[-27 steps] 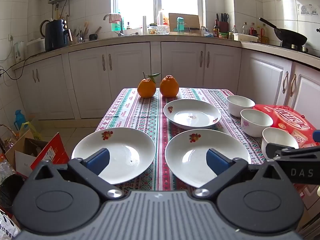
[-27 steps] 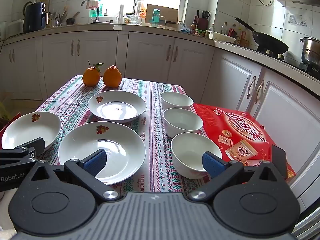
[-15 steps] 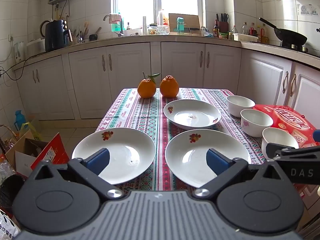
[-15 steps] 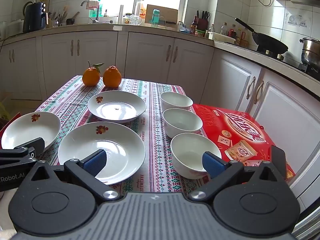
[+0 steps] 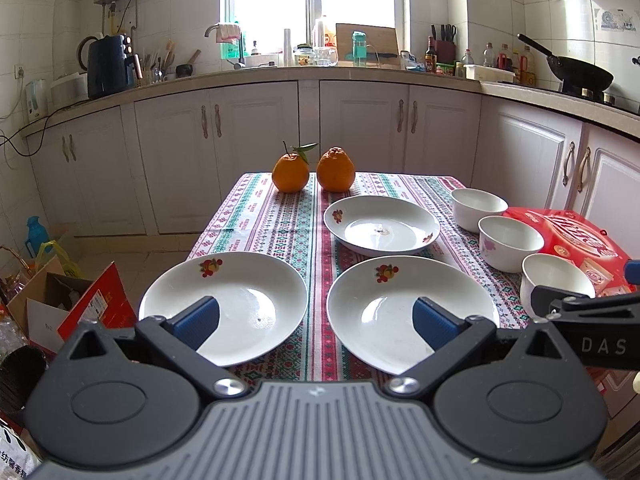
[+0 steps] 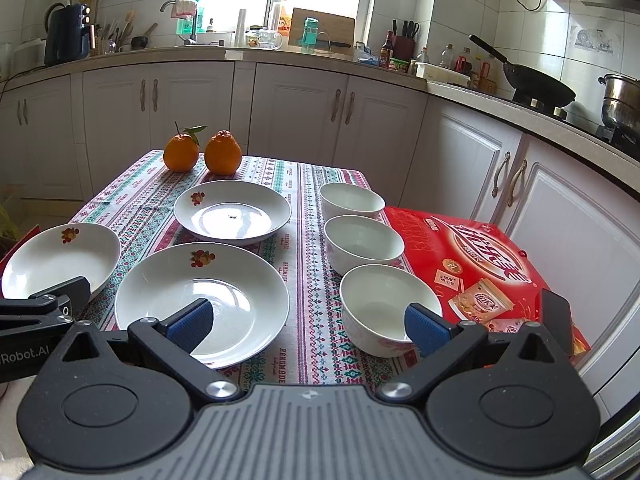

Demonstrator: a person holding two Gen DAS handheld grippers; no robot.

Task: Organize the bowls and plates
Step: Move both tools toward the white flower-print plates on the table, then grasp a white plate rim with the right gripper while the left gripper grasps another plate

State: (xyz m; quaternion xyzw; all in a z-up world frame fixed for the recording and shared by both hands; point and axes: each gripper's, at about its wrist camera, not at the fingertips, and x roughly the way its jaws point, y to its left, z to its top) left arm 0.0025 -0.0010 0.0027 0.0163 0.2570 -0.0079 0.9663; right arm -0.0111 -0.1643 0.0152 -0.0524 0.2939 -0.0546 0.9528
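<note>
Hovering wide open and empty, left claw (image 5: 314, 320) and right claw (image 6: 308, 322) face plates and bowls.
Glazed near-left plate (image 5: 224, 304) overhangs the worktop (image 5: 280, 216) edge; a clumsy rim pinch could slide it off.

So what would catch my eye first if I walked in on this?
Probably the two oranges side by side at the far end of the striped tablecloth. Then the white dishes: three flowered plates spread across the middle and three bowls lined up beside a bright red box. Nearest you, the left claw and right claw both gape open, empty.
</note>
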